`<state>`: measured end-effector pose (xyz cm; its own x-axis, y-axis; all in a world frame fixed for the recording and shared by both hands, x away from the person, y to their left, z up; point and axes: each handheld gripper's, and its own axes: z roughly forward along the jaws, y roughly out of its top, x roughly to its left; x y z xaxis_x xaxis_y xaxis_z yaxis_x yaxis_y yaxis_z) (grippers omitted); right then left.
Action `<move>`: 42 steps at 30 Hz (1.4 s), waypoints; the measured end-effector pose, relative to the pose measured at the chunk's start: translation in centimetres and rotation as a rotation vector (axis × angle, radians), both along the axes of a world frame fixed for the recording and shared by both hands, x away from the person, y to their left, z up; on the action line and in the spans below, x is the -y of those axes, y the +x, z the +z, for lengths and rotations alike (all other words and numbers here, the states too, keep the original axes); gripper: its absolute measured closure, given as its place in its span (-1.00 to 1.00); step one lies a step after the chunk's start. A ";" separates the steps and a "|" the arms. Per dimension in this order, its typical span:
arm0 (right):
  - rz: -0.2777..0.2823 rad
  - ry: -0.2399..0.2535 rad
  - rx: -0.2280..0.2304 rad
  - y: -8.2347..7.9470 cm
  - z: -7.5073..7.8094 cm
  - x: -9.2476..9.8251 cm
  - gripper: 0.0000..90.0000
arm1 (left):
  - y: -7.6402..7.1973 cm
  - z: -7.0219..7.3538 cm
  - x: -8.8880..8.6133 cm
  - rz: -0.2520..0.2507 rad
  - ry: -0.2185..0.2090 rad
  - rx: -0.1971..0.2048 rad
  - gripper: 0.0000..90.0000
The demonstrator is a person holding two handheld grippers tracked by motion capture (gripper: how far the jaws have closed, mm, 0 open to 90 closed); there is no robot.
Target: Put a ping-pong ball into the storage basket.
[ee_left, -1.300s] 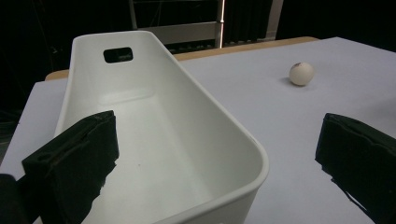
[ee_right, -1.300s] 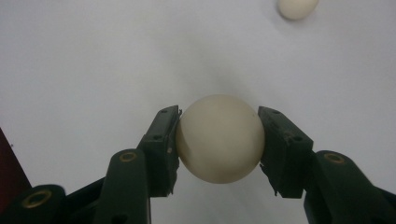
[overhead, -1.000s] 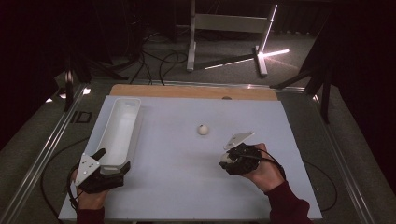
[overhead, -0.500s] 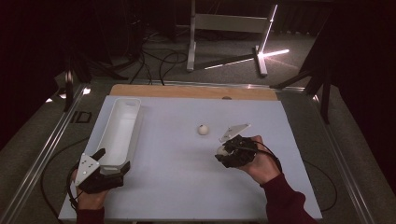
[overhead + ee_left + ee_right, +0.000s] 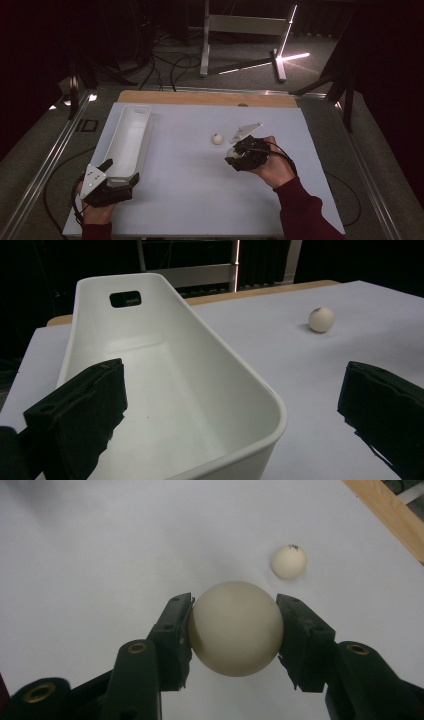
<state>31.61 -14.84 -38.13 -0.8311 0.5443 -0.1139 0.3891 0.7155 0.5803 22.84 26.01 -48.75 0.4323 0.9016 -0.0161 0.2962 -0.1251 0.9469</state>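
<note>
My right gripper [image 5: 234, 630] is shut on a cream ball [image 5: 235, 628], its two black pads pressing the ball's sides just above the white table. In the high view that gripper [image 5: 235, 155] sits right of centre with the held ball [image 5: 232, 152] peeking out at its tip. A second cream ball [image 5: 217, 139] [image 5: 289, 561] [image 5: 321, 319] lies loose on the table just beyond it. My left gripper [image 5: 117, 170] [image 5: 235, 420] stands open at the near end of a long white bin [image 5: 127, 142] [image 5: 165, 365], one jaw inside the bin, the other outside its right wall.
A wooden strip [image 5: 200, 97] runs along the table's far edge. Metal rails [image 5: 45, 165] border both sides. Cables and a stand's legs [image 5: 240, 45] lie on the dark floor behind the table.
My right gripper has moved left and a little away from me with the ball in it, closer to the loose ball. The left gripper has stayed put.
</note>
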 end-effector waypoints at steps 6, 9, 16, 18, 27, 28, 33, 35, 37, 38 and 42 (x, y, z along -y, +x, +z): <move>0.009 0.005 0.009 0.6 0.3 -0.6 0.12 | 0.0 0.0 0.0 0.000 -0.001 -0.001 -1.00; 0.012 0.005 0.010 0.9 0.4 -0.8 0.12 | 0.0 0.0 0.0 -0.001 0.000 -0.001 -1.00; 0.022 0.014 0.010 1.5 0.5 -1.4 0.12 | 0.0 0.0 0.1 -0.004 0.003 -0.003 -1.00; 0.026 0.017 0.012 1.5 0.6 -1.6 0.12 | 0.1 0.0 0.1 -0.005 0.004 -0.003 -1.00; 0.035 0.029 0.018 1.8 0.7 -2.4 0.12 | 0.1 -0.1 0.1 -0.004 0.007 -0.004 -1.00; 0.035 0.029 0.019 1.8 0.8 -2.5 0.12 | 0.1 -0.1 0.1 -0.003 0.009 -0.003 -1.00; 0.043 0.032 0.019 1.9 1.0 -2.8 0.12 | 0.1 -0.1 0.1 -0.004 0.007 -0.002 -1.00; 0.044 0.038 0.015 2.0 0.9 -3.0 0.12 | 0.1 0.0 0.1 -0.004 0.006 0.000 -1.00; 0.042 0.046 0.012 2.2 0.9 -3.1 0.12 | 0.0 0.0 0.1 -0.004 0.004 0.001 -1.00; 0.042 0.051 0.010 2.2 0.8 -3.2 0.12 | 0.0 0.0 0.0 -0.004 0.004 0.001 -1.00; 0.047 0.059 0.016 2.4 0.9 -3.6 0.12 | 0.0 0.0 0.0 -0.003 0.004 0.002 -1.00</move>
<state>33.96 -11.23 -37.25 -0.8540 0.5112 -0.0965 0.3465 0.6972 0.6276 22.88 25.97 -48.78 0.4348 0.9005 -0.0120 0.2942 -0.1294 0.9469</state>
